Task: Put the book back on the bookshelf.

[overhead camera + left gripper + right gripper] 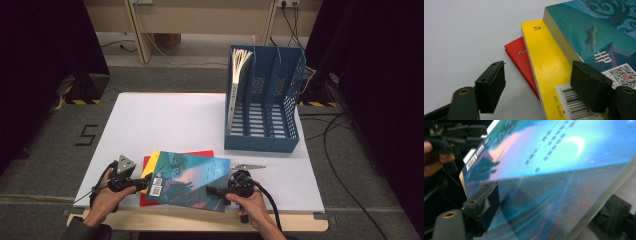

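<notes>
The right gripper [216, 190] pinches the near right edge of a thick teal paperback [192, 180]: in the right gripper view one blocky black jaw lies on the glossy cover and the other sits beneath the book's edge, and the cover rises tilted away from them. The cover is smooth and shiny, printed in teal, pink and dark blue with a pale crescent moon.

At about 9 o'clock from that gripper, the left gripper [145, 183] sits at the book's left end. Its matte, rubber-faced jaws stand spread apart with nothing pressed between them — one hovers over the bare table, the other over a white barcode label [571, 100] on a yellow book [544, 65].

The yellow book lies flat under the teal one, its cover plain and slick. Beneath it, a thin red book [520, 60] sticks out at one corner. All three are rectangular and stacked askew near the 6 o'clock edge of the table [165, 120], whose top is a smooth white sheet.

Just at 1 o'clock from the right gripper lies a small grey metal piece, too small to identify. Further toward 1 o'clock stands a blue plastic file rack [264, 100] with perforated dividers — its leftmost slot holds one upright book [235, 90], pale page edges fanned.
</notes>
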